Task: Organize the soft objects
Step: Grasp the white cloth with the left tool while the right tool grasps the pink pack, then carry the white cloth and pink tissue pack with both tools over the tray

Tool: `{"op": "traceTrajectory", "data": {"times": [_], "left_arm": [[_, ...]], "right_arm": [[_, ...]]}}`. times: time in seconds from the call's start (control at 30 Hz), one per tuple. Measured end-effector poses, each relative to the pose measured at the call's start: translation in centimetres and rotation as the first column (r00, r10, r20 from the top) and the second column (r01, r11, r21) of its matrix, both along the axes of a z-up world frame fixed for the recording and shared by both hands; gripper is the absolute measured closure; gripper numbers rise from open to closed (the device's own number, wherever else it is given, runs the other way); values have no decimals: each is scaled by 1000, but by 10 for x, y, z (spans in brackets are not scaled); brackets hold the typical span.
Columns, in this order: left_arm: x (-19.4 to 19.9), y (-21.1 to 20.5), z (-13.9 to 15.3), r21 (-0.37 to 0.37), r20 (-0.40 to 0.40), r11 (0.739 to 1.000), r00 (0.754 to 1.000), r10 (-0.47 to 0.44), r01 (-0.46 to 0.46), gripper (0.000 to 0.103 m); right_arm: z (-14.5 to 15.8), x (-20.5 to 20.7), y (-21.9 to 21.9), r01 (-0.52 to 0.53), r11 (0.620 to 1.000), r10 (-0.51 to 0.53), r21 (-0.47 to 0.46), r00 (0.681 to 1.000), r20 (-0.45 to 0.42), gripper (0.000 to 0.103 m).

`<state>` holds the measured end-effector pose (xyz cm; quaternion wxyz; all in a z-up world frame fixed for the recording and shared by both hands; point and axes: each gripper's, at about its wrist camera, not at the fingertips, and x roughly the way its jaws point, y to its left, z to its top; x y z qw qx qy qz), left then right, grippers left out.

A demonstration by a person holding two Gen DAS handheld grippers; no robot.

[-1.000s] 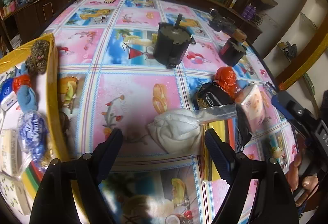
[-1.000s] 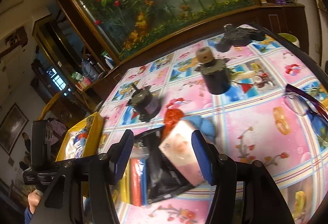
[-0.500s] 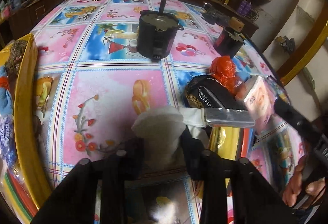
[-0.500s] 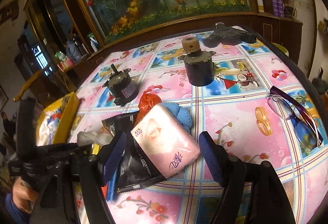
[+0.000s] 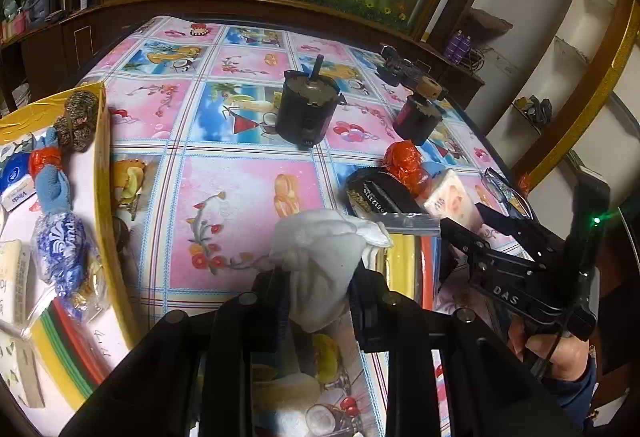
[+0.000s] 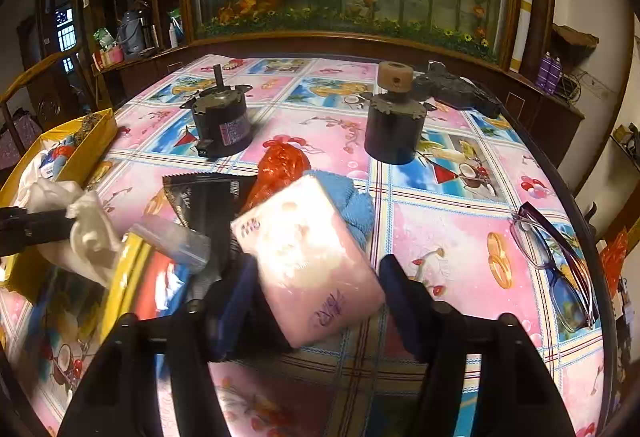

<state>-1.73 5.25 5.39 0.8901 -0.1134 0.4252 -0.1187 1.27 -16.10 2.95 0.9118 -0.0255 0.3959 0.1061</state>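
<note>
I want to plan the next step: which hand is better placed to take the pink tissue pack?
Right. The right gripper already straddles the tissue pack, jaws closing. The left gripper is shut on the white cloth.

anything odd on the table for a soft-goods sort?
Yes. Two hard black motors and a pair of glasses sit among the soft items. The pink tissue pack lies tilted on the pile.
</note>
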Motion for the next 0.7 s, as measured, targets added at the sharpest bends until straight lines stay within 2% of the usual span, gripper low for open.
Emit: {"op": "traceTrajectory", "data": {"times": [0.07,0.27,0.4,0.5,0.7], "left_arm": [[-4,5,2,-11,5,1000,1000,6,-6,79],[-13,20,9,-40,27,999,999,28,-27,79],[-22,29,18,-53,53,998,998,43,-40,79],[-28,38,25,-55,73,997,996,58,-54,79],[-38,61,31,-76,90,993,991,99,-92,79]], "right_arm": [[3,-1,-2,-7,1000,7,29,1000,2,50],[11,-5,-4,3,997,-5,71,999,36,57],[19,-9,-8,10,992,-18,122,998,65,58],[29,-14,-9,8,981,-26,194,995,92,58],[49,-18,20,-78,941,43,330,993,113,57]]}}
